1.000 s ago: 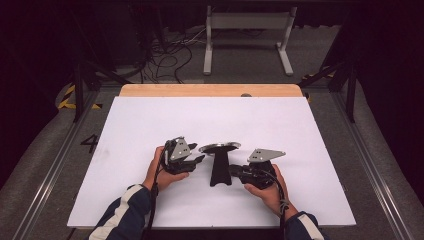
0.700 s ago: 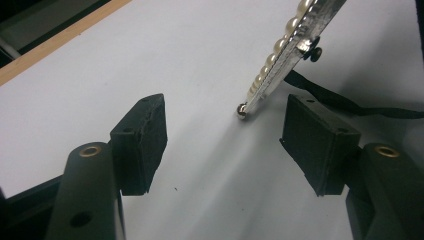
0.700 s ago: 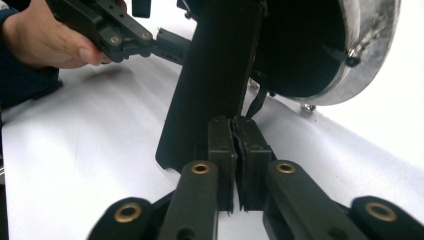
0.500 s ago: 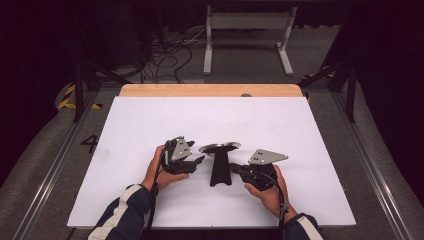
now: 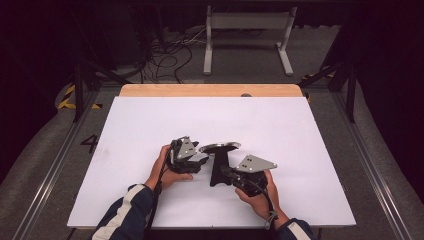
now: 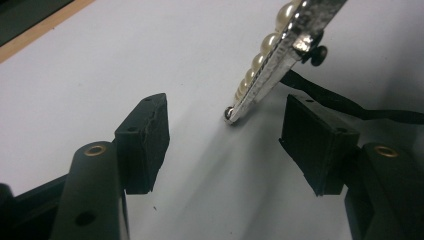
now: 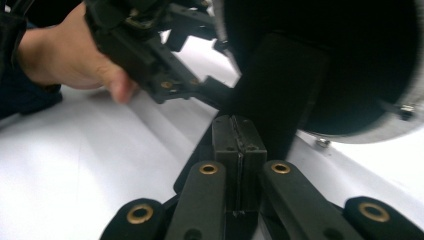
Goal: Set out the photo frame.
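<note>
- A person sits at a white counter [image 5: 150,125] and holds a hand-held gripper in each hand.
- In the middle of the counter, between the two grippers, is a round mirror [image 5: 220,147] on a black stand [image 5: 218,170]. The round part sits on top and is tipped. The stand rests on the counter.
- In the left gripper view, the edge of the mirror [image 6: 280,60] is shiny silver with a row of little pearls along it.
- The left hand-held gripper [image 5: 192,161] is just to the left of the mirror. Its jaws are apart and have just been opening wider. The low tip of the mirror's edge hangs in the gap ahead of them, but the pads [image 6: 150,135] do not press on it.
- A thin black cord [image 6: 345,105] lies on the counter behind the right pad in that view.
- The right hand-held gripper [image 5: 231,175] is at the foot of the stand, on its right side. In the right gripper view its two pads [image 7: 240,145] are pressed together, close up against the stand [image 7: 280,95]. I cannot tell if a thin bit of the stand is pinched between them.
- The right gripper view also shows the person's left hand [image 7: 70,50] and its gripper farther off.
- A grey three-cornered plate [image 5: 256,163] sits on top of the right gripper.
</note>
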